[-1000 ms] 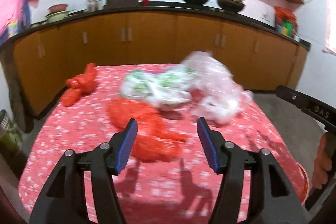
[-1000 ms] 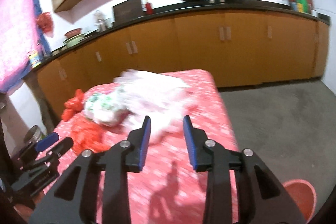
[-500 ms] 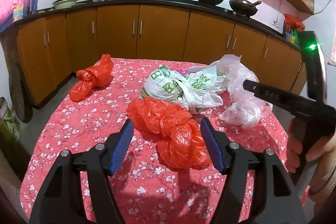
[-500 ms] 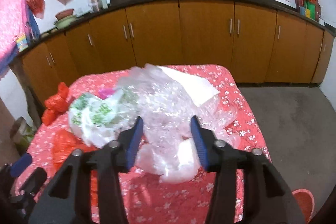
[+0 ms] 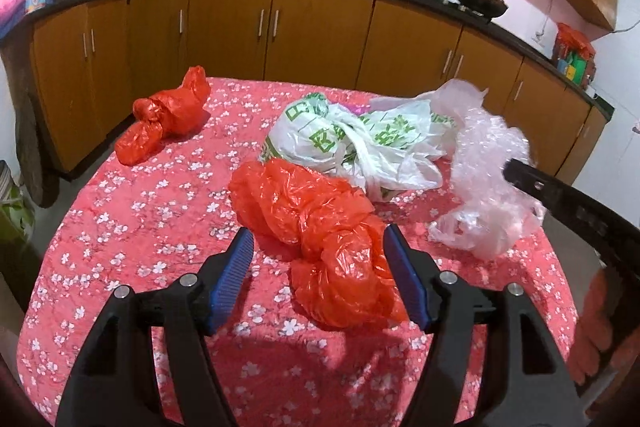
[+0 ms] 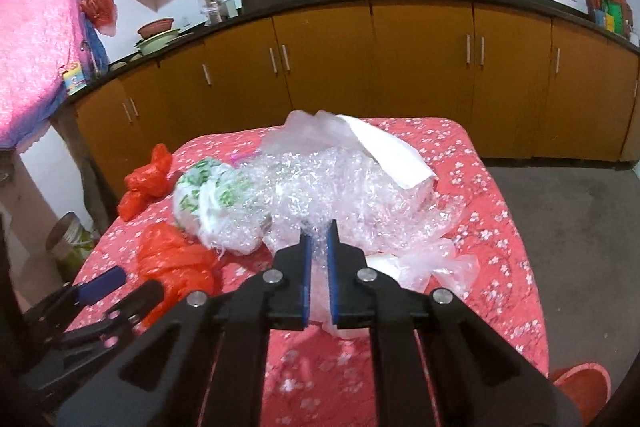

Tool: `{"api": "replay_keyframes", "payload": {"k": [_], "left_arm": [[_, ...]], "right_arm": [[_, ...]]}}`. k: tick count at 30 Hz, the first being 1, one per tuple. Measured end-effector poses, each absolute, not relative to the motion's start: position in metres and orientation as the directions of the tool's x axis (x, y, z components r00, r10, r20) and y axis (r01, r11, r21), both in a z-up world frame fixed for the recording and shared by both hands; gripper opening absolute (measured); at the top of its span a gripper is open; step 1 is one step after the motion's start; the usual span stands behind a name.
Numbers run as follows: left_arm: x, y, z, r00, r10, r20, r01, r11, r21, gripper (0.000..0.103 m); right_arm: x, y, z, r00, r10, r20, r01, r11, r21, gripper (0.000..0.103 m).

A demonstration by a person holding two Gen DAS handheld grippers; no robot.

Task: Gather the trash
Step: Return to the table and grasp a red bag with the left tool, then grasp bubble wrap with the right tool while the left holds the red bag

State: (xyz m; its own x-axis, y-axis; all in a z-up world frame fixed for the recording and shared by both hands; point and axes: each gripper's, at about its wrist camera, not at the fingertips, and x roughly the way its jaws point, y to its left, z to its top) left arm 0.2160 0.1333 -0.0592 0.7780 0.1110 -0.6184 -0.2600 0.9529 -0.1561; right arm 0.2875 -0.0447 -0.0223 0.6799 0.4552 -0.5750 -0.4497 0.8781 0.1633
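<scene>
While our right tool [image 6: 318, 251] pinches the clear bubble wrap [image 6: 340, 187] at frame centre to lift it, our left tool [image 5: 318, 267] gapes around the nearest red bag [image 5: 320, 227]; beyond, on the tabletop [image 5: 120, 227], lie a printed white bag [image 5: 352, 139] and, upper left, another red bag [image 5: 164, 119].

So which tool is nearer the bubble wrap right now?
Right. The right tool is shut on the bubble wrap, pinching its near edge. The left tool is open around the orange bag, with the wrap off to its right.
</scene>
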Motion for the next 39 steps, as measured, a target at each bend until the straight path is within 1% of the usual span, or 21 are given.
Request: {"api": "replay_keyframes", "payload": {"k": [1,2,4,7,10,17,22,30,39], "left_arm": [[0.22,0.133,-0.062,0.764,0.123,-0.633,-0.275,0.95,-0.147,0.065],[0.222,0.133,-0.064,0.758,0.123,-0.641,-0.279,0.949,-0.148,0.061],[0.225,0.135,-0.069,0.746,0.106,-0.657,-0.277,0.947,-0.162,0.035],[0.22,0.135,-0.069,0.752,0.114,-0.649,-0.27,0.952,-0.146,0.024],[0.211,0.138,-0.065,0.763,0.128,-0.633,-0.27,0.954,-0.133,0.019],[0.184,0.153,-0.04,0.807,0.175,-0.565,-0.28,0.954,-0.104,0.019],[0.175,0.159,-0.025,0.82,0.206,-0.533,-0.3,0.949,-0.094,0.019],[0.164,0.145,-0.009,0.847,0.199,-0.494,-0.273,0.958,-0.083,0.019],[0.157,0.117,0.013,0.878,0.174,-0.446,-0.228,0.971,-0.07,0.019]], "right_arm": [[0.287,-0.046,-0.022,0.676,0.461,-0.575,-0.455,0.875,0.166,0.008],[0.285,-0.046,-0.022,0.673,0.465,-0.575,-0.458,0.873,0.169,0.008],[0.281,-0.046,-0.023,0.664,0.479,-0.574,-0.468,0.865,0.179,0.008],[0.274,-0.048,-0.021,0.652,0.501,-0.569,-0.486,0.852,0.193,0.008],[0.267,-0.051,-0.018,0.64,0.527,-0.559,-0.497,0.839,0.222,0.008],[0.25,-0.052,-0.002,0.63,0.576,-0.52,-0.54,0.807,0.24,0.008],[0.237,-0.053,0.013,0.657,0.576,-0.486,-0.552,0.807,0.209,0.008],[0.218,-0.072,0.034,0.71,0.548,-0.442,-0.538,0.828,0.161,0.008],[0.192,-0.107,0.055,0.711,0.585,-0.39,-0.55,0.809,0.21,0.008]]}}
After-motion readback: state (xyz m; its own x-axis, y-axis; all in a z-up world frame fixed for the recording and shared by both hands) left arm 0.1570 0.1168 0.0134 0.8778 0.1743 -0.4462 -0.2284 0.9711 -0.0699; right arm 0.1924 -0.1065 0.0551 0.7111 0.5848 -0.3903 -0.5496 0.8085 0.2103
